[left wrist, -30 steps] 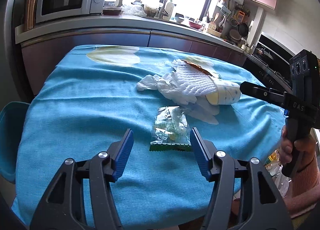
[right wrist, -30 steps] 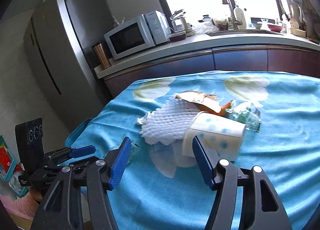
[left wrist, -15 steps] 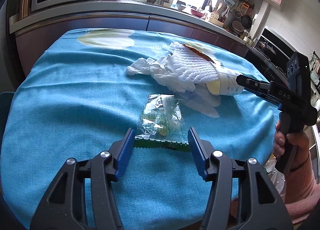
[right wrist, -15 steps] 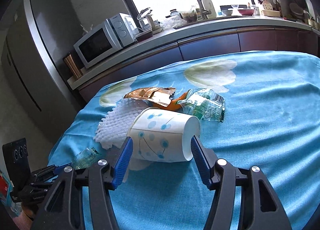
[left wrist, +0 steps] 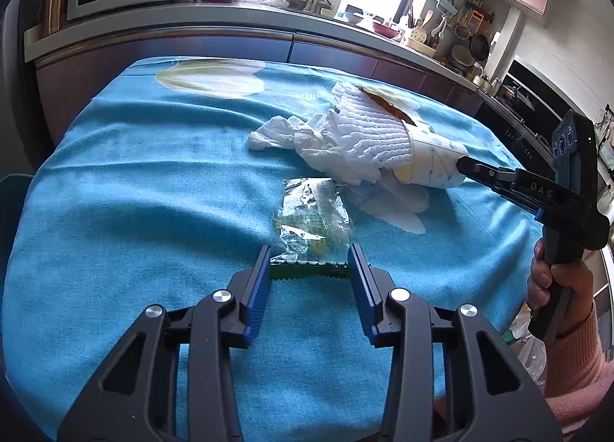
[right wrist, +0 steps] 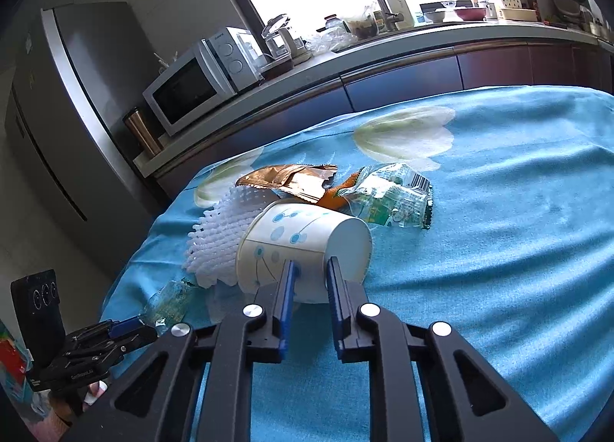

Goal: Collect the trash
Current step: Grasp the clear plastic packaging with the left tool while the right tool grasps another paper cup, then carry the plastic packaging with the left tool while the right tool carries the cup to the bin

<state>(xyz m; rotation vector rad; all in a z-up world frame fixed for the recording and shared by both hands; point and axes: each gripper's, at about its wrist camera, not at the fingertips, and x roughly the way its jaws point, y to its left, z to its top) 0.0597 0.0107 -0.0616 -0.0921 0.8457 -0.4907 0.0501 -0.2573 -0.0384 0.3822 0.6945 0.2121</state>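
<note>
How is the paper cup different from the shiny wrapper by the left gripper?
The paper cup is white, round and stiff, lying on its side; the shiny wrapper is see-through, crinkled and flat. The right gripper is pinching the cup's wall; the left gripper only straddles the wrapper's edge. Both lie on the blue tablecloth.

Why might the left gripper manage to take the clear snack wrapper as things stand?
Probably yes: the left gripper has open jaws either side of the clear snack wrapper's near edge, and nothing lies between them.
</note>
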